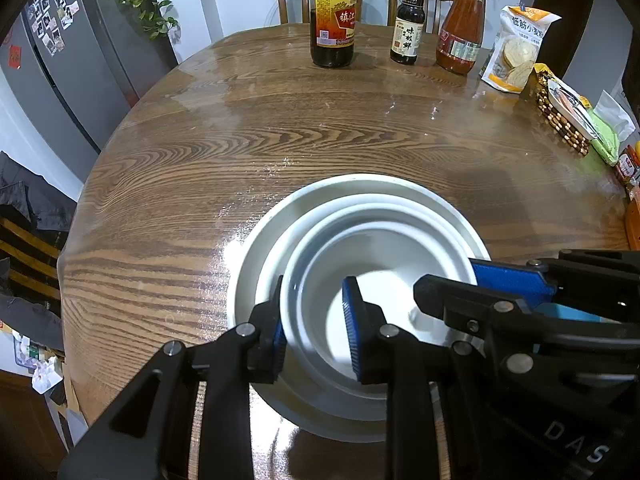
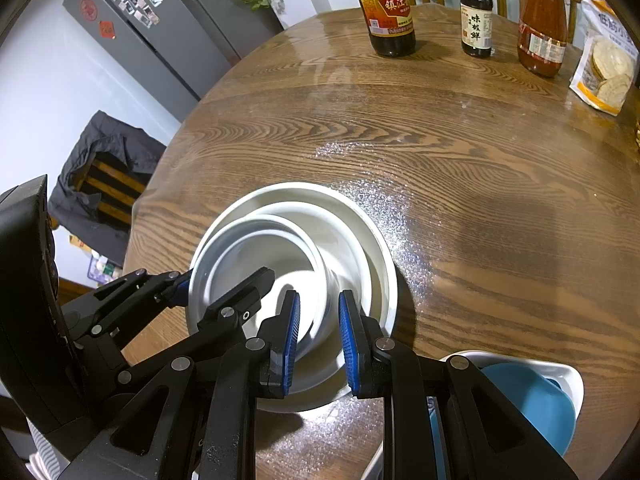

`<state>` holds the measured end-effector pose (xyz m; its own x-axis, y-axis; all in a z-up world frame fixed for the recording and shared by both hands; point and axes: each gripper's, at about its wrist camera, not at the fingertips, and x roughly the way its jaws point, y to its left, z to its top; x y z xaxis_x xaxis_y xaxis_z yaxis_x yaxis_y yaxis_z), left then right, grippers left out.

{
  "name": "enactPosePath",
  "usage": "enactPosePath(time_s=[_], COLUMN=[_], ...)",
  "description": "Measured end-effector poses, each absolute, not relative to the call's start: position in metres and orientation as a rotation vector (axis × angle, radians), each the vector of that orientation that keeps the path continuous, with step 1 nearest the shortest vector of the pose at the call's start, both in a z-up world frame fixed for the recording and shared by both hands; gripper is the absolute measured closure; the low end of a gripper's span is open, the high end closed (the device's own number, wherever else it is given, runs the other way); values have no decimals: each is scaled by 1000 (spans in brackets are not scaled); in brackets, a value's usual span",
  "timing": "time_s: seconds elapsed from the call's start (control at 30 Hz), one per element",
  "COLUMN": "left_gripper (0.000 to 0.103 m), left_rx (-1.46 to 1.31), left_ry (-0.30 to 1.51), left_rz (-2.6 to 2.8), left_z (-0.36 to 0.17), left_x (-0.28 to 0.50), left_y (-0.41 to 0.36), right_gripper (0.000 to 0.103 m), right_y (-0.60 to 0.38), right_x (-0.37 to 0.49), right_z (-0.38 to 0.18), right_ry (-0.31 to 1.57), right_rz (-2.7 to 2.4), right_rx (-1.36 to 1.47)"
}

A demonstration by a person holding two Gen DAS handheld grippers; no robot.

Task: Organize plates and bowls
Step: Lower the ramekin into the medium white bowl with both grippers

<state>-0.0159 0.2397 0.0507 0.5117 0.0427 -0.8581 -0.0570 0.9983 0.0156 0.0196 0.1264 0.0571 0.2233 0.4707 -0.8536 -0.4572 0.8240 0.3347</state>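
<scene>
Jaws: both straddle the white bowl's rim, narrow gap, contact unclear.
Left gripper (image 1: 314, 326) on near-left rim, right gripper (image 2: 319, 344) on right rim; bowl (image 1: 384, 264) nested in white plate (image 1: 256, 248) on table (image 1: 280, 128).

Bare table (image 1: 280, 128) before far bottles (image 1: 333, 16)

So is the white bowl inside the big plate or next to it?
Inside. The white bowl sits nested in the larger white plate, whose rim rings it all around.
</scene>
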Motion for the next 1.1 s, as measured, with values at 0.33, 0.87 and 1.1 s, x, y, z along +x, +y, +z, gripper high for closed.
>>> enactPosePath(time_s=[0.33,0.87,1.1], left_gripper=[77,75,73], left_rx=[-13,-11,-10], left_ry=[1032,1033,1027], left_rz=[61,63,63], left_z=[51,55,60], left_x=[-19,-20,-24], left_y=[241,242,243], right_gripper=[81,81,81], right_y=[126,124,122], right_x=[18,13,11], right_z=[58,64,67], right_ry=[1178,1168,1160], right_rz=[637,628,623], right_rx=[5,-7,-9])
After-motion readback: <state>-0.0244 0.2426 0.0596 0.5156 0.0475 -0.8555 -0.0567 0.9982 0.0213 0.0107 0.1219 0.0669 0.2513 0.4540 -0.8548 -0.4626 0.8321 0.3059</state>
